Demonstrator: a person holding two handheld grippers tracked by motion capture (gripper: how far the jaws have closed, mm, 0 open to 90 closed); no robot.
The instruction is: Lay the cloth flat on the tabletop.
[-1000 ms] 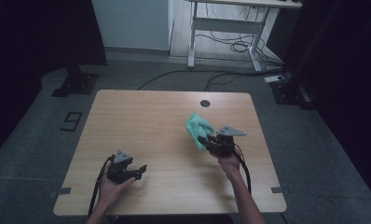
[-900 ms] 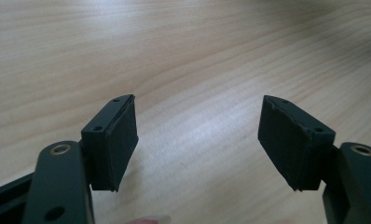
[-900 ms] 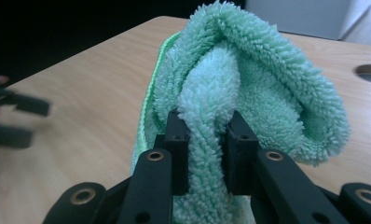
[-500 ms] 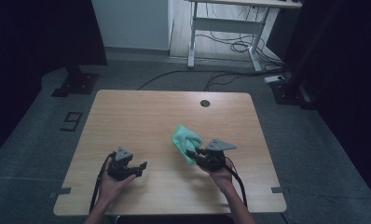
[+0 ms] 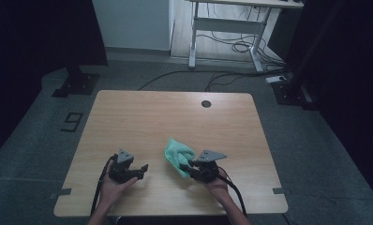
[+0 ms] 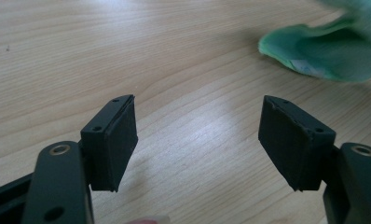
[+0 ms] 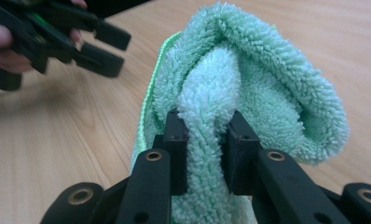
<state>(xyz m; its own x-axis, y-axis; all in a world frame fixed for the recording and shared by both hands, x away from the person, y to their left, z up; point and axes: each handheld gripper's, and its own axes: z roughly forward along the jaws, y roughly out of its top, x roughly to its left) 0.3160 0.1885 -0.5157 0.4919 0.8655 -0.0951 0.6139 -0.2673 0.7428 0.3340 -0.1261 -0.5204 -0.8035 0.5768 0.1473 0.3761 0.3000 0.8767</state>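
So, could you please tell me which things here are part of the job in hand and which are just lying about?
In the job:
- green microfibre cloth, pinched in the right gripper
- left gripper, open, near the cloth
- wooden table

Lying about:
- white desk frame beyond
- floor cables
- black stand base

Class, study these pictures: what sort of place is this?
Probably a lab or workshop set up for recording: a bare wooden table on grey floor, cables trailing under a desk frame behind, dark curtains at the sides.
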